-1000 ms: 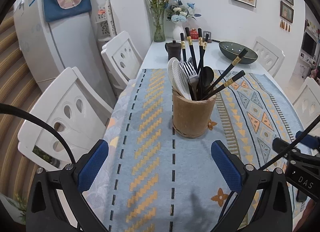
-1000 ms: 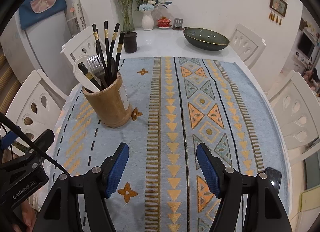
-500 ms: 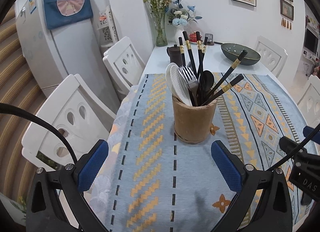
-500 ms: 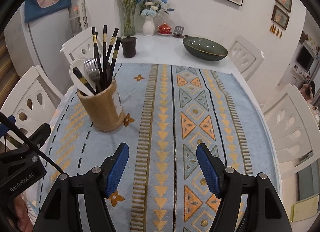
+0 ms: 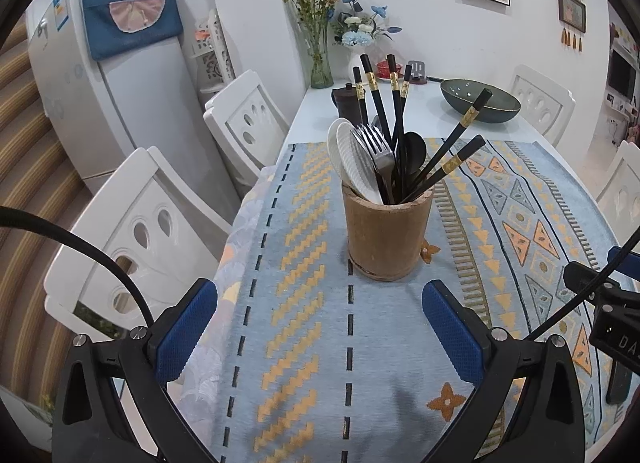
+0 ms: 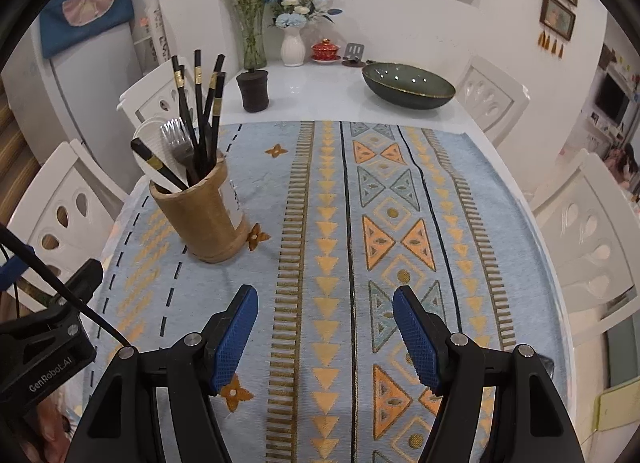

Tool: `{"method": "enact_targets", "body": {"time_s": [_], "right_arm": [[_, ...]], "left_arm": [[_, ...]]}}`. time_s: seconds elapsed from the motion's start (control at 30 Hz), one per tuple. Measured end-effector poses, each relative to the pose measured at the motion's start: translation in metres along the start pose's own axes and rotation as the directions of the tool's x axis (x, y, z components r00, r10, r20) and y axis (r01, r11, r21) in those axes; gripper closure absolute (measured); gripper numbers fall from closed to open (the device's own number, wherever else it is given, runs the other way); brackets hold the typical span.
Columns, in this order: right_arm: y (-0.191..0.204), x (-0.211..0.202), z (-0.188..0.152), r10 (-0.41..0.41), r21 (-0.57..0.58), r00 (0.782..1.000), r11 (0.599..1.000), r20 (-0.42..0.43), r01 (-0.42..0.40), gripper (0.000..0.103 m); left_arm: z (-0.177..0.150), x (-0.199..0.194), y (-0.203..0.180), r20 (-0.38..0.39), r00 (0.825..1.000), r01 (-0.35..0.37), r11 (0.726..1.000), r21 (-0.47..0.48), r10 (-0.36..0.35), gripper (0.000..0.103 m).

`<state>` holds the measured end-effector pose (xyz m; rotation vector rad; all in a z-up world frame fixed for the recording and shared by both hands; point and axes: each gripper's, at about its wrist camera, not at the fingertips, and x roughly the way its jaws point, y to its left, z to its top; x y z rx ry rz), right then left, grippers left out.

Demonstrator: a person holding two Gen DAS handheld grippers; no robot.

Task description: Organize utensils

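A cylindrical tan bamboo utensil holder (image 5: 389, 232) stands upright on the blue patterned table runner (image 5: 312, 327) and serves as the reference point. It contains black chopsticks with gold bands (image 5: 379, 103), white ribbed ceramic spoons (image 5: 354, 161), silver metal forks (image 5: 376, 147) and a black spoon (image 5: 414, 149), all mixed together and leaning outward at different angles. The left gripper (image 5: 320, 327), with blue textured pads, hovers just in front of the holder, jaws wide apart and holding nothing. The right gripper (image 6: 324, 327) hangs to the right of the holder and nearer the viewer, over bare runner, jaws likewise spread wide and empty. No utensil lies on the runner around the holder. Behind the holder stand a small dark lidded pot (image 6: 253, 89) and, further right, a dark green shallow bowl (image 6: 408, 85). Probable hazards: the holder is tall, loaded high and unrestrained, so a sideways pull on one chopstick is likely to tip it or drag it across the cloth. The crossed chopsticks may snag neighbouring pieces and lift them out together. The smooth, thin chopsticks may slip or rotate between the pads if gripped off-centre.
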<state>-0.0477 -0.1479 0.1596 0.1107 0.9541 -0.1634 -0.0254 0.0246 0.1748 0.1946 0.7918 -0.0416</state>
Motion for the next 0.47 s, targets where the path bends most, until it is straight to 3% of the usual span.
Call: {"method": "enact_targets", "body": {"time_s": [0.47], "right_arm": [[0.002,0.0025,-0.0039,0.019,-0.01,1.0,1.0,-0.013,-0.019,0.035]], "left_arm": [[-0.0043,0.0004,0.0035,0.016,1.0,-0.009,1.0,-0.006,0.009,0.0]]}}
